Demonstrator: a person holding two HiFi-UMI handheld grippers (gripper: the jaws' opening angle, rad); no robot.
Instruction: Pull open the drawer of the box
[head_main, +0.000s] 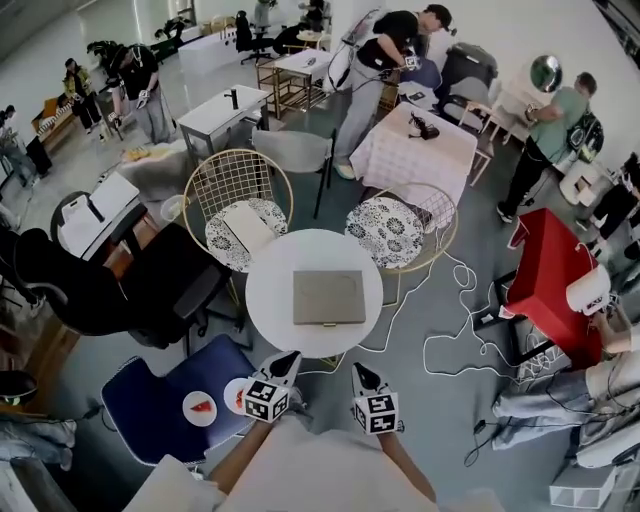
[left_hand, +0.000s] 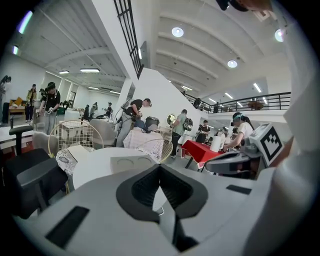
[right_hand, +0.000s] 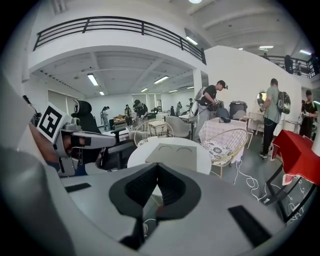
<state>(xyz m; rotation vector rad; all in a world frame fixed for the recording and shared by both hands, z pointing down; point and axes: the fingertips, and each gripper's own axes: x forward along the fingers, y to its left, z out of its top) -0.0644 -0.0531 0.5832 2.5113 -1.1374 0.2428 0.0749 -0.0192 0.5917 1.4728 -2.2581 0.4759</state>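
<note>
1. The left gripper (left_hand: 160, 167) has its jaws closed tip to tip, the black pads meeting in a seam with nothing between them.
2. The right gripper (right_hand: 157, 165) is likewise closed, pads together and empty.
3. In the head view both grippers sit low in the frame, side by side but apart, left gripper (head_main: 289, 358) and right gripper (head_main: 358, 369). Each points up the frame toward the round white table (head_main: 268, 300), and their tips are just short of its near edge.
4. The box (head_main: 328, 297) is flat and grey-beige. It lies at the middle of the table, with a small handle (head_main: 328, 325) on the edge facing the grippers. Neither gripper touches it, and the drawer looks shut.
5. From the left gripper view the box (left_hand: 131, 162) shows just beyond the jaw tips on the table (left_hand: 92, 165). From the right gripper view the box (right_hand: 176, 153) shows two arc-shaped marks on its front face.
6. Behind the table stand two gold wire chairs (head_main: 238, 190) with patterned cushions.
7. A blue chair (head_main: 160, 405) to the left of the grippers carries a small white plate (head_main: 199, 408).
8. A black office chair (head_main: 95, 285) is farther left, a white cable (head_main: 450, 335) trails over the floor on the right, and a red table (head_main: 545, 265) stands beyond it.
</note>
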